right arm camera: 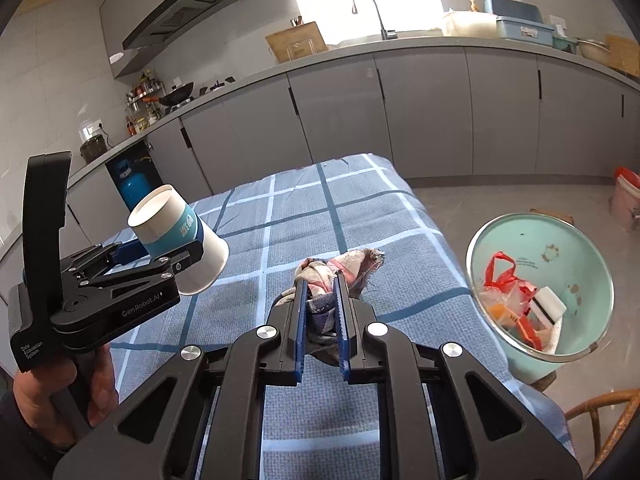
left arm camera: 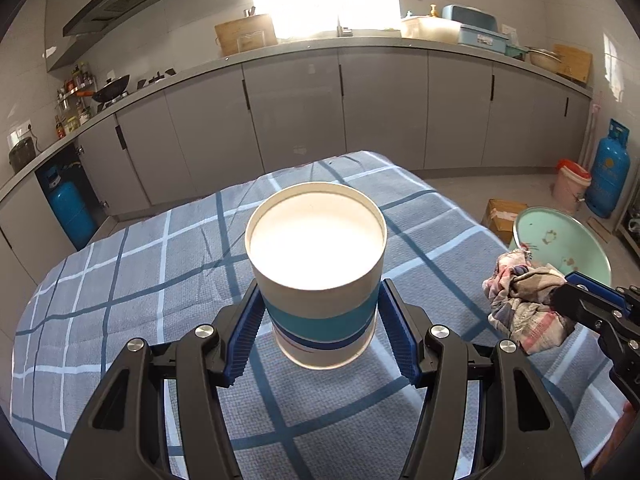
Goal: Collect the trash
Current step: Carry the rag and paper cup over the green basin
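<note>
My left gripper [left arm camera: 318, 312] is shut on a white paper cup [left arm camera: 316, 264] with a teal and blue band, held upside down above the checked tablecloth [left arm camera: 160, 280]. The cup also shows in the right wrist view [right arm camera: 180, 236], tilted in the left gripper [right arm camera: 168, 252]. My right gripper [right arm camera: 320, 284] is shut on a crumpled plaid rag [right arm camera: 340, 268] on the cloth. The rag shows in the left wrist view [left arm camera: 520, 304] at the right gripper [left arm camera: 568, 292]. A mint-green basin [right arm camera: 592, 264] holds a red plastic bag [right arm camera: 500, 276], a white block and other wrappers.
The basin [left arm camera: 560, 240] stands beside the table's right edge on a wicker stool [right arm camera: 604, 412]. A cardboard box [left arm camera: 500, 216], a pink bucket [left arm camera: 572, 184] and a blue gas cylinder [left arm camera: 610, 176] stand on the floor. Grey kitchen cabinets [left arm camera: 380, 112] run behind the table.
</note>
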`<state>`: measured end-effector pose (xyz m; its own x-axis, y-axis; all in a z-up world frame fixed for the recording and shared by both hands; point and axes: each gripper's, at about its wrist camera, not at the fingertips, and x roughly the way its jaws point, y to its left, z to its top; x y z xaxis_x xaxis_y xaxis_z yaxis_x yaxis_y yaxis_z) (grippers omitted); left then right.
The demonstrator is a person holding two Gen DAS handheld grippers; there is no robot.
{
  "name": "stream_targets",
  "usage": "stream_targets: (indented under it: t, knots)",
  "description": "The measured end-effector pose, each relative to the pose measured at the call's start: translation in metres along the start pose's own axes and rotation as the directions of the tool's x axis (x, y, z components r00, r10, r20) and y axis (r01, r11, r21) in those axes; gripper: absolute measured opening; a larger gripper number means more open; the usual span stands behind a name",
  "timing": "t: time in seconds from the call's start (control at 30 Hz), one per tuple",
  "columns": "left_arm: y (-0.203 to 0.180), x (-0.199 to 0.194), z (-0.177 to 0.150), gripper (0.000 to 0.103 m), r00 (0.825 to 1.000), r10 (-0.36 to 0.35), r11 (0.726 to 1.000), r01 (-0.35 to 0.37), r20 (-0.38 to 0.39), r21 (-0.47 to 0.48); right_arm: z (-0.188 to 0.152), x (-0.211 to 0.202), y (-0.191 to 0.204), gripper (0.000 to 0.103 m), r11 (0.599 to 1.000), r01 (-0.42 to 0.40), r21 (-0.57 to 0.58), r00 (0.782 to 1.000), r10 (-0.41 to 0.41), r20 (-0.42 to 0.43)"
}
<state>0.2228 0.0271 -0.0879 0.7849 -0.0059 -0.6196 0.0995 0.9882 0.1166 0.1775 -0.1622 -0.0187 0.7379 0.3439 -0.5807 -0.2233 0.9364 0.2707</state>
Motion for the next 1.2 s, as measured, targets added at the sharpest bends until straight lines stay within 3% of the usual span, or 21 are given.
stream_targets:
  t: [0.57, 1.2]
  knots:
    - [-0.074, -0.010, 0.026, 0.058, 0.994, -0.097, 0.990, 0.092, 0.043, 0.108, 0.009, -0.041, -0.057, 0.013, 0.993, 0.084, 0.077, 0.992, -0.090, 0.086]
    - [-0.156, -0.012, 0.056, 0.058, 0.971, -0.225, 0.955, 0.205, 0.075, 0.214, 0.023, -0.080, -0.130, 0.013, 0.965, 0.210, 0.157, 0.960, -0.234, 0.156]
